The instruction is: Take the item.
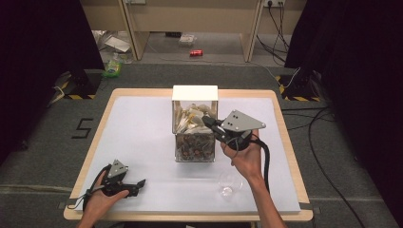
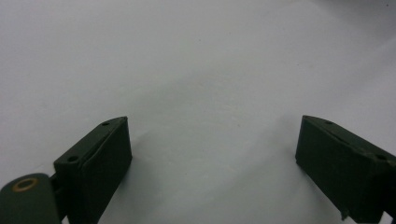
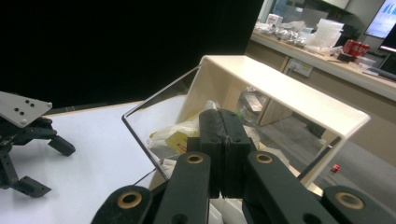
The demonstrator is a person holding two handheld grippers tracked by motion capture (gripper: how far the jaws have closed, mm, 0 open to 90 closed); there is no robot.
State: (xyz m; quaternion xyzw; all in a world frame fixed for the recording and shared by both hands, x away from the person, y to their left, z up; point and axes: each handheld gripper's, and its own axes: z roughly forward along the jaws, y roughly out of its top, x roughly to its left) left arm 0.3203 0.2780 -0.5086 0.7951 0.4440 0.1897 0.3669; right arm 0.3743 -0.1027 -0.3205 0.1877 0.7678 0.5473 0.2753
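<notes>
A clear box with a cream top panel stands mid-table, with white and yellow packets over brown pieces inside. My right gripper reaches into its open upper part from the right. In the right gripper view its jaws are pressed together above the packets, and I see nothing between them. My left gripper rests at the table's front left, open and empty; its jaws stand wide over the bare white surface.
A small clear glass cup sits near the front edge, just under my right forearm. The white mat covers a wood-edged table. Cables and dark curtains lie beyond the table on the floor.
</notes>
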